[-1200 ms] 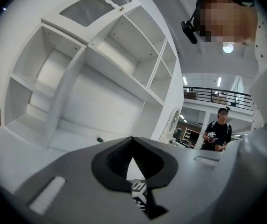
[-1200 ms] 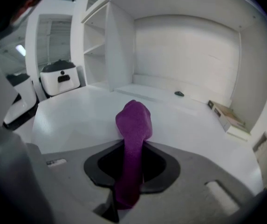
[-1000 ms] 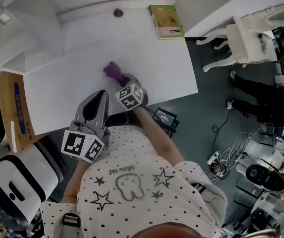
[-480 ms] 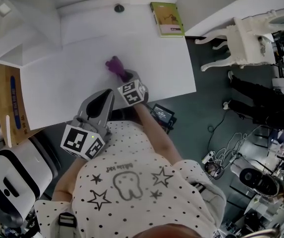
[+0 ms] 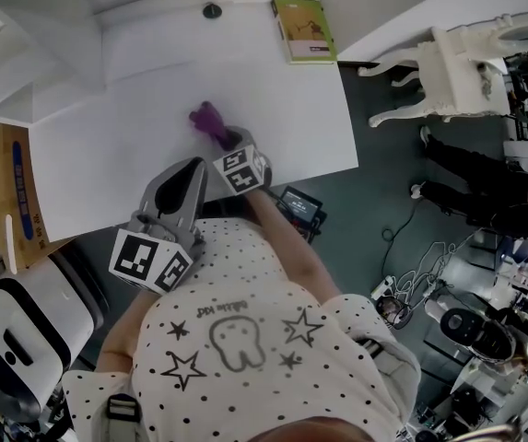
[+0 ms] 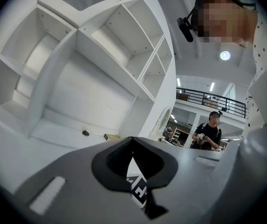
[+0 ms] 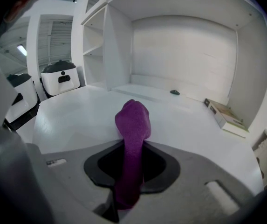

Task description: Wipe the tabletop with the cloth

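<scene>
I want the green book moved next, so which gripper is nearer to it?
Right. The right gripper, holding the purple cloth, is mid-table, in front of the book. The left gripper is farther back, at the near edge of the table.

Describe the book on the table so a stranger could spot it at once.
Start at the white tabletop and go to its far right corner. The book lies flat there, the only green rectangle; the purple cloth is mid-table, the small dark disc further left.
</scene>
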Demonstrator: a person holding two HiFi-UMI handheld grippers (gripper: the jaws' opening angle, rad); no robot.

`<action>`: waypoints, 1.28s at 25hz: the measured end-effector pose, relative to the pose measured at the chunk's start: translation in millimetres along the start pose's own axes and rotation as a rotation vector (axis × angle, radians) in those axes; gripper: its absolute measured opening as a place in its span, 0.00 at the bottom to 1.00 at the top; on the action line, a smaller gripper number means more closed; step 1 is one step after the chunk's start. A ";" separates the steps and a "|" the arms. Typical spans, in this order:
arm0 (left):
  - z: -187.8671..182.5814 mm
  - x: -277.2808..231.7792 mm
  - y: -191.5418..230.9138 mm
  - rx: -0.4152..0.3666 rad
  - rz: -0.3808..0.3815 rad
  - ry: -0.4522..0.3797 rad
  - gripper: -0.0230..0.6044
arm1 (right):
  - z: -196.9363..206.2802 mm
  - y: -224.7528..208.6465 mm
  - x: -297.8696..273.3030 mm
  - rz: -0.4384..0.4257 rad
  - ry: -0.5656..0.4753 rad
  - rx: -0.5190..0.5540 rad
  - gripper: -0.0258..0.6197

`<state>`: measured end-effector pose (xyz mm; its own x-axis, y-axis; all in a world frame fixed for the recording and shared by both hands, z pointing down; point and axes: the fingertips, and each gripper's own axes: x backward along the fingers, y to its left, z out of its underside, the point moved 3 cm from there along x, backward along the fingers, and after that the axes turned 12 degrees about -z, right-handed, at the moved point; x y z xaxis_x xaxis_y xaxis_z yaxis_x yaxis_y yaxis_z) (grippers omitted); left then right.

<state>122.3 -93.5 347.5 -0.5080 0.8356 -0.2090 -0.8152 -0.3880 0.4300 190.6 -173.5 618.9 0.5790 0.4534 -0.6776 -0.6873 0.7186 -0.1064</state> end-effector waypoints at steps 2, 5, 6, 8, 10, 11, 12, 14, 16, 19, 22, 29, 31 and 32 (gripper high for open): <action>0.3 -4.1 -4.0 0.005 -0.011 -0.002 0.03 | 1.5 -2.5 4.5 -0.008 0.003 0.007 0.15; 1.3 -10.4 -10.2 0.022 -0.030 -0.002 0.03 | 6.2 -9.0 9.7 -0.022 0.002 0.003 0.15; 1.4 -12.6 -13.0 0.024 -0.034 -0.004 0.03 | 7.2 -11.8 11.4 -0.029 0.002 0.002 0.15; 1.9 -17.0 -20.2 0.022 -0.036 -0.008 0.03 | 10.0 -17.9 16.2 -0.037 0.005 -0.001 0.15; 4.0 -21.1 -27.7 0.020 -0.037 -0.009 0.03 | 14.3 -23.9 21.0 -0.041 0.012 -0.001 0.15; 5.3 -23.0 -31.0 0.022 -0.038 -0.008 0.03 | 16.1 -26.7 22.9 -0.044 0.014 0.000 0.15; 6.5 -24.4 -34.1 0.023 -0.040 -0.007 0.03 | 17.3 -28.7 24.6 -0.047 0.015 0.000 0.15; 8.4 -26.0 -39.9 0.020 -0.049 -0.007 0.03 | 19.3 -30.7 27.5 -0.057 0.012 0.004 0.15; 9.8 -27.8 -45.2 0.016 -0.061 -0.013 0.03 | 22.3 -33.2 29.2 -0.070 0.006 0.011 0.15; 11.9 -31.0 -50.2 0.018 -0.078 -0.022 0.03 | 25.2 -37.7 33.6 -0.081 0.002 0.008 0.15; 16.3 -32.9 -55.7 0.012 -0.081 -0.026 0.03 | 25.8 -41.9 38.5 -0.087 0.001 -0.001 0.15; 26.1 -36.8 -71.8 0.018 -0.110 -0.036 0.03 | 32.6 -55.1 49.6 -0.098 -0.012 0.013 0.15; 30.1 -38.3 -75.1 0.020 -0.116 -0.036 0.03 | 33.9 -59.4 52.3 -0.101 -0.018 0.013 0.15; 31.9 -38.6 -76.5 0.022 -0.118 -0.037 0.03 | 34.5 -61.1 53.6 -0.101 -0.019 0.017 0.15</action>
<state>213.2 -83.6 350.6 -0.3976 0.8889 -0.2273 -0.8625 -0.2775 0.4232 278.8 -174.9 614.2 0.6533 0.3878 -0.6503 -0.6175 0.7699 -0.1613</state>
